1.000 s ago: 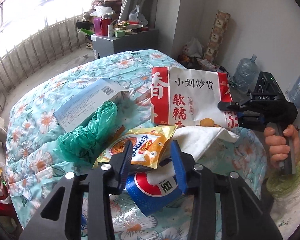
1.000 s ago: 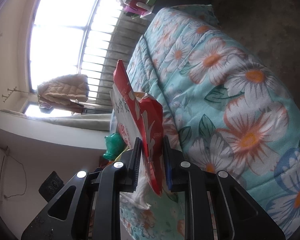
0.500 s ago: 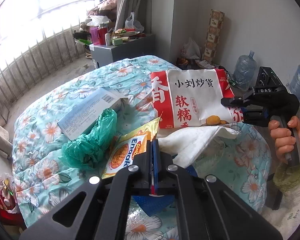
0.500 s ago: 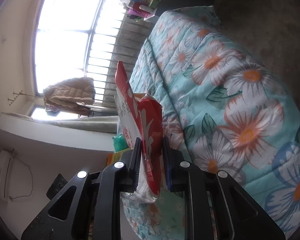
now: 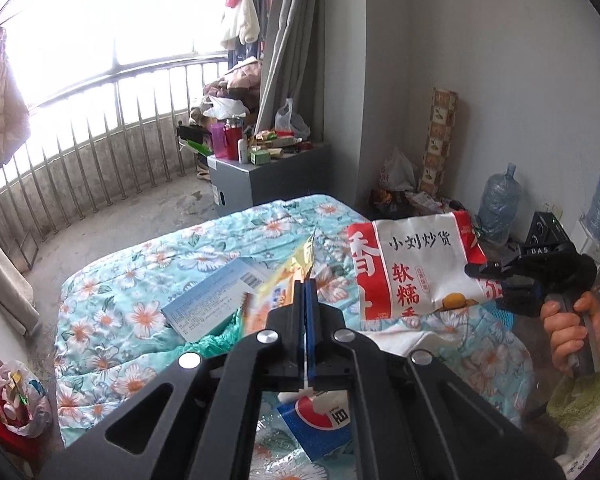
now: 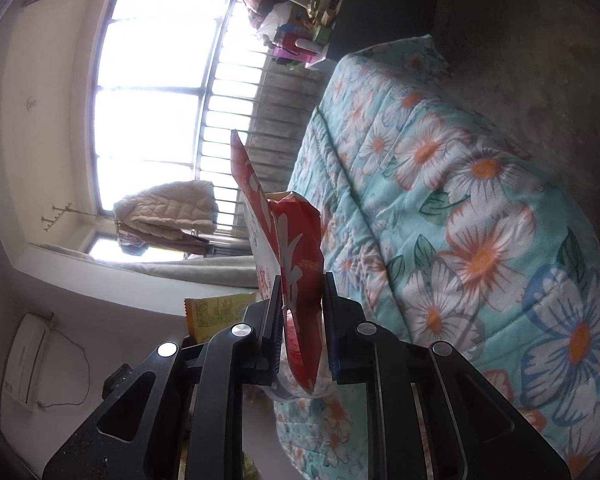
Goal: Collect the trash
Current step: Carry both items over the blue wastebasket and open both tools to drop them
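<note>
Since the left hand-held gripper (image 5: 305,292) is pinched fully shut on only the thin edge of the crinkly yellow foil snack wrapper (image 5: 278,280), its hold looks slim, and the slick film could slide out of the jaws if the wrapper is swung or snags on the things beside it. That wrapper hangs above the flower-printed turquoise quilt (image 5: 132,280) on the bed, its long axis running up and away from the jaws, with its torn top corner pointing toward the window. Just beside it lie the pale blue flat cardboard box (image 5: 216,300) and the crumpled green plastic bag (image 5: 212,340), so a careless pull could drag either along. Below the jaws, a blue plastic label with a red-and-white round logo (image 5: 320,424) rests on the quilt, not yet collected.

Further right, the right hand-held gripper (image 5: 484,280), carried by a person's hand (image 5: 572,324), is closed narrowly on one side edge of the large red-and-white printed snack bag (image 5: 416,272). The bag is held off the bed, its long axis stretching sideways from the jaws toward the wrapper, printed face to the left camera. Gripped at one end only, it could sag or twist.
</note>
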`<state>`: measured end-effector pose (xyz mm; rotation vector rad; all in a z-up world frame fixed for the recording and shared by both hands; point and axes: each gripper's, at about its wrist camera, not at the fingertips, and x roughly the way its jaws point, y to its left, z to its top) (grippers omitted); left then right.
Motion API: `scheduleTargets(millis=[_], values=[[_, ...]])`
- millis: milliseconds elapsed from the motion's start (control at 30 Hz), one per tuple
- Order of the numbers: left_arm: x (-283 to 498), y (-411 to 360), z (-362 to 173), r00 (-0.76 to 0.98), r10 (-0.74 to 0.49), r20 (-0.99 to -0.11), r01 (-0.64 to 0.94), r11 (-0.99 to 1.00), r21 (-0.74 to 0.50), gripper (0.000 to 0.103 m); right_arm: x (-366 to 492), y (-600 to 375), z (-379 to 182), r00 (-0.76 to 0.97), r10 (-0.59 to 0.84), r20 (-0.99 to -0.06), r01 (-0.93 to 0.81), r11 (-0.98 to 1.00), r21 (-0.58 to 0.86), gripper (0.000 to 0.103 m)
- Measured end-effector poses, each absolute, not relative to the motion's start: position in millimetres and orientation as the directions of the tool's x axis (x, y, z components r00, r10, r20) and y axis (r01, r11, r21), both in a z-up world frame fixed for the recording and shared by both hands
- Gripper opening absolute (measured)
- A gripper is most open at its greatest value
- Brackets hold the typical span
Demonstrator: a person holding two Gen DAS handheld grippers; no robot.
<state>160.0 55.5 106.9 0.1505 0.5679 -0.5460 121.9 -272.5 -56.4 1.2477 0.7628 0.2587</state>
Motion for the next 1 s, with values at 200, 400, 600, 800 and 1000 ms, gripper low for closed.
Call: scheduleTargets(millis=[200,400,600,800,1000], values=[[155.8,65.1,133.3,0.758,-0.475,-0.448,0.516,0.856,-0.034,0.000,113.2,-278.1,-46.3,0.764,0.546,-0.345,0.198,0.310,0.930,0.016],[149.0,63.9,155.4,0.772,-0.499,-0.395,0.521,0.852,-0.058,0.000,102.7,-285.7,-39.0,0.786,0.536,-0.306,0.169,0.290,0.942,0.016],[135.4,48.4,172.0,0.772,-0.529,-0.353,0.546,0.836,-0.059,0.000,90.8,-298.2,-31.4,0.810,0.521,-0.270,0.140,0.275,0.951,0.016],[125.1,18.2,184.8,0.741,-0.585,-0.330,0.603,0.795,-0.056,0.000,72.6,-314.4,-25.0,0.836,0.493,-0.242,0.122,0.263,0.957,0.016],[116.6,-36.8,190.5,0.652,-0.683,-0.330,0.701,0.709,-0.081,0.000,37.0,-345.1,-21.0,0.877,0.422,-0.230,0.125,0.262,0.957,0.016]])
